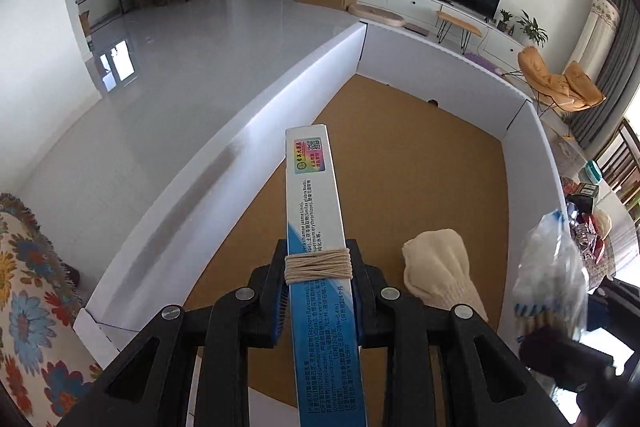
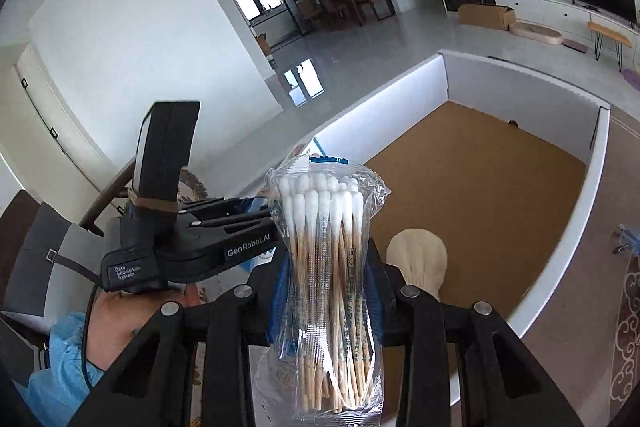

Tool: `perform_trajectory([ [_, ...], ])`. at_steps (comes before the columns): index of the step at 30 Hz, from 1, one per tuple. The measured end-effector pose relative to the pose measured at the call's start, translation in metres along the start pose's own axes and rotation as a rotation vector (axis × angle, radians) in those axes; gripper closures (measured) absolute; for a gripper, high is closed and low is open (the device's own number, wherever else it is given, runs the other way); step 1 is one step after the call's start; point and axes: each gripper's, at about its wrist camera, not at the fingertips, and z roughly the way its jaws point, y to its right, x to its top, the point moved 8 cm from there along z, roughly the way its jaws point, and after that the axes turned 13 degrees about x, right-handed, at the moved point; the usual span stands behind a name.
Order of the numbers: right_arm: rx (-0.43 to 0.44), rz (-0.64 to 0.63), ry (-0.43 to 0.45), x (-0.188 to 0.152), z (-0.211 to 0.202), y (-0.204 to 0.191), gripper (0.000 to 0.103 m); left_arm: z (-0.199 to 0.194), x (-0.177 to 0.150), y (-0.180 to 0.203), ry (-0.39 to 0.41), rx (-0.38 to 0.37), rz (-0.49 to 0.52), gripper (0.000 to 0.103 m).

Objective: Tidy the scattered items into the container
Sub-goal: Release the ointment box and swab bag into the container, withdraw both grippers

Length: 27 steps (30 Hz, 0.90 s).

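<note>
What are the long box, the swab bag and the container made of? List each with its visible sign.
Long box: printed paperboard, slightly glossy; crisp folded edges and fine print, held in the left hand-held gripper.
Swab bag: thin clear plastic film; it crinkles and shines. The sticks inside look wooden with white cotton tips.
Container: matte white board walls, possibly foam board; the brown floor looks like cardboard or cork.

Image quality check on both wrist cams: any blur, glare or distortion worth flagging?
Left wrist: the boxed tube in the left gripper is sharp with legible print; the cotton swab bag at the right edge is smeared; window glare on the floor. Right wrist: swabs crisp, container wall bowed by fisheye.
</note>
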Motion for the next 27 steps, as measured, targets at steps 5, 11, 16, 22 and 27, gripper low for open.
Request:
perform_trajectory([
  [5, -0.138, -0.085, -0.112, -0.018, 0.042, 0.008, 0.019, 0.015, -0.010, -0.006, -0.050, 0.075, 0.035, 0.034],
  [11, -0.203, -0.158, -0.062, -0.020, 0.019, 0.015, 0.015, 0.008, -0.010, 0.006, 0.004, 0.091, 0.107, 0.016],
  [16, -0.255, -0.149, 0.099, -0.027, -0.059, 0.039, 0.010, 0.008, -0.020, 0.021, 0.011, 0.103, 0.210, 0.013],
  [22, -0.392, -0.051, 0.190, -0.075, -0.153, 0.101, 0.009, 0.015, -0.028, 0.025, -0.036, 0.092, 0.247, 0.012],
  [27, -0.568, 0.059, 0.199, -0.137, -0.232, 0.168, 0.009, 0.010, -0.031, 0.028, 0.011, 0.165, 0.308, 0.012],
])
